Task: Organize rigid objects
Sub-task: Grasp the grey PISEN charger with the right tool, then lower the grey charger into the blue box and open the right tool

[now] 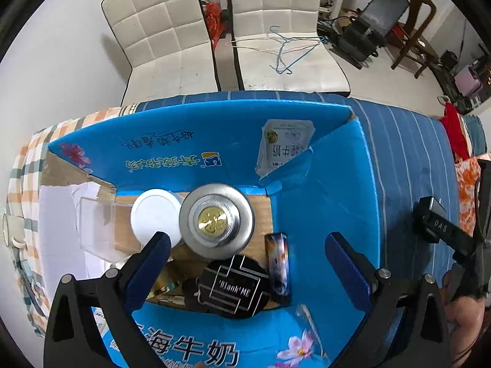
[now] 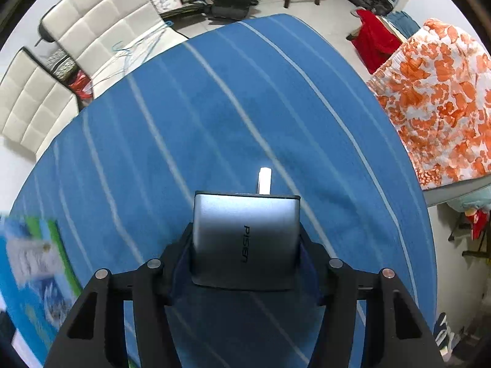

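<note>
An open blue milk carton box (image 1: 322, 190) lies under my left gripper (image 1: 247, 251), which hovers open above it. Inside the box sit a white round lid (image 1: 153, 214), a silver disc with a gold centre (image 1: 216, 220), a black "Blank ME" compact (image 1: 234, 288), a small dark patterned case (image 1: 277, 263) and a clear plastic box (image 1: 98, 227). My right gripper (image 2: 245, 254) is shut on a grey Pisen power bank (image 2: 245, 239) with a white plug tip (image 2: 264, 181), held over the blue striped cloth (image 2: 214, 116). The right gripper (image 1: 442, 230) also shows at the left wrist view's right edge.
Blue striped cloth (image 1: 399, 153) covers the table; a checked cloth (image 1: 24, 178) lies at the left. An orange floral fabric (image 2: 438, 98) drapes at the right. White padded chairs (image 1: 172, 36) stand beyond the table. The box corner (image 2: 33, 263) appears blurred at lower left.
</note>
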